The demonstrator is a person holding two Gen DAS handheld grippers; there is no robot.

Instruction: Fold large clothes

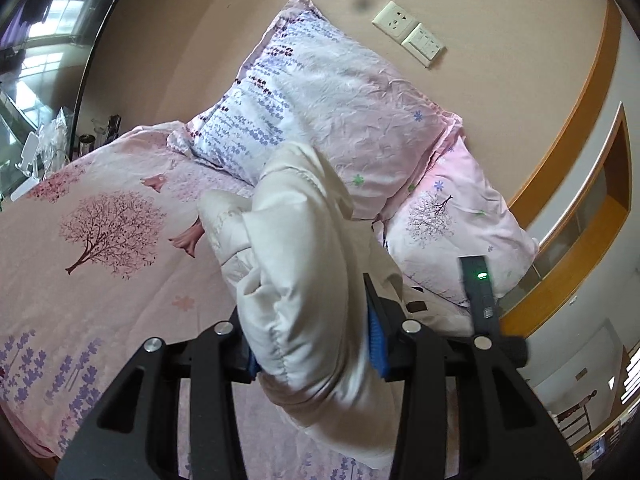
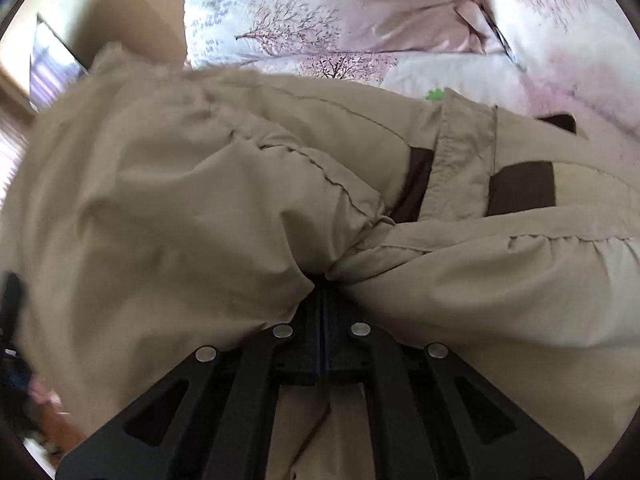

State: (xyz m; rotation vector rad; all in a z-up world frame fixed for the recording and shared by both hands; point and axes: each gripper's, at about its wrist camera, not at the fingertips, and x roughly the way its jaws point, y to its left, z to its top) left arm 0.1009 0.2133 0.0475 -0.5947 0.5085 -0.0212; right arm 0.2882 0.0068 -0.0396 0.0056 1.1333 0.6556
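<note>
A cream quilted padded jacket (image 1: 296, 264) is held up above the bed. My left gripper (image 1: 312, 340) is shut on a thick fold of it; the blue pads (image 1: 376, 340) press on either side of the padding. In the right wrist view the same jacket (image 2: 200, 200) fills most of the frame, with dark brown patches (image 2: 520, 188) beside its front placket. My right gripper (image 2: 322, 300) is shut on a pinch of the jacket fabric, its fingertips buried in the folds. The view is blurred by motion.
A bed with a pink tree-print sheet (image 1: 100, 240) lies below. Two pillows (image 1: 328, 100) lean against the beige wall, with a socket and switch (image 1: 408, 32) above. A cluttered bedside surface (image 1: 44, 148) is at left. A wooden door frame (image 1: 580, 160) is at right.
</note>
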